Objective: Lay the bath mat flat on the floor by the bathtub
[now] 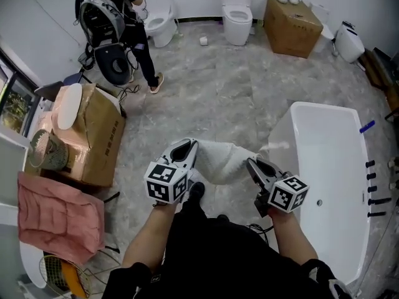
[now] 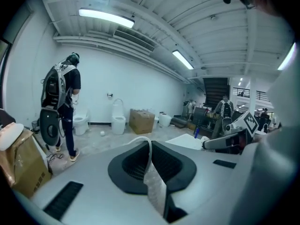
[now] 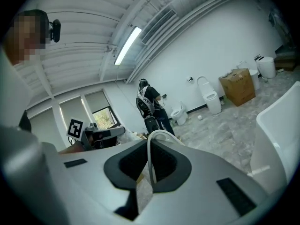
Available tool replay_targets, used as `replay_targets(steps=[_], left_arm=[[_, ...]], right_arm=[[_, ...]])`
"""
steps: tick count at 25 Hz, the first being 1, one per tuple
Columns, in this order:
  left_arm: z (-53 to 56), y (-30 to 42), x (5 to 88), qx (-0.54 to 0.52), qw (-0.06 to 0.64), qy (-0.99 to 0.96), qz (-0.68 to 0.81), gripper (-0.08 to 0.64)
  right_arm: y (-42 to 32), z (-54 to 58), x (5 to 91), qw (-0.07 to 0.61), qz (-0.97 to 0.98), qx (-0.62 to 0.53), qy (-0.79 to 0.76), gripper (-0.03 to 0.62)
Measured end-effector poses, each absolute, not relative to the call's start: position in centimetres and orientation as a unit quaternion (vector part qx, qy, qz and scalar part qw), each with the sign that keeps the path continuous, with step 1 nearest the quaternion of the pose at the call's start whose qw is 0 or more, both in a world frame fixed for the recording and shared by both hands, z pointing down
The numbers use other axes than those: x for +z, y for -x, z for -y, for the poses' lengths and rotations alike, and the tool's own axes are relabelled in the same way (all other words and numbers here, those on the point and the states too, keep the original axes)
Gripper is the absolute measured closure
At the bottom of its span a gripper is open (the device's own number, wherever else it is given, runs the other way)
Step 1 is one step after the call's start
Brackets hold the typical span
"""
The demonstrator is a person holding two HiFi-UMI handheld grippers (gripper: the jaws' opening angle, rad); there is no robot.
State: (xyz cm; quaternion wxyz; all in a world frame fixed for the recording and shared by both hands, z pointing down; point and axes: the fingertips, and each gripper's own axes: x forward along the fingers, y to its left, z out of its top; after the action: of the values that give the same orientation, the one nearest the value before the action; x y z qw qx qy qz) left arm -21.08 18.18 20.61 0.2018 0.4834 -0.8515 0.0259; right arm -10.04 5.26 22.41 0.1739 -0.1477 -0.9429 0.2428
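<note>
The white bath mat (image 1: 223, 161) hangs off the floor between my two grippers, sagging in the middle. My left gripper (image 1: 184, 149) is shut on its left edge. In the left gripper view a thin fold of mat (image 2: 150, 159) is pinched between the dark pads. My right gripper (image 1: 252, 166) is shut on the right edge, and in the right gripper view the mat's rim (image 3: 150, 156) loops out of the closed jaws. The white bathtub (image 1: 327, 179) stands just right of the right gripper, and its rim (image 3: 277, 130) shows in the right gripper view.
An open cardboard box (image 1: 93, 136) with a pink cloth (image 1: 59, 217) beside it stands at the left. A person with a backpack (image 1: 118, 23) stands at the far left by a toilet (image 1: 161, 22). A second toilet (image 1: 237, 17) and another cardboard box (image 1: 291, 27) line the far wall.
</note>
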Motion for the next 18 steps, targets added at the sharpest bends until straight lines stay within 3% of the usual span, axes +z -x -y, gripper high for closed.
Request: replay_targets(steps=[10,18], left_arm=[[-11.9,30.7,20.8,0.048,0.205,-0.597,0.774,0.537],[-6.1,30.4,23.9,0.080,0.222,-0.704,0.670,0.537]], right_arm=[[15.2,-2.5,23.3,0.155,0.949,0.274,0.004,0.568],[13.5,-2.2,25.6,0.140,0.929,0.316,-0.132,0.568]])
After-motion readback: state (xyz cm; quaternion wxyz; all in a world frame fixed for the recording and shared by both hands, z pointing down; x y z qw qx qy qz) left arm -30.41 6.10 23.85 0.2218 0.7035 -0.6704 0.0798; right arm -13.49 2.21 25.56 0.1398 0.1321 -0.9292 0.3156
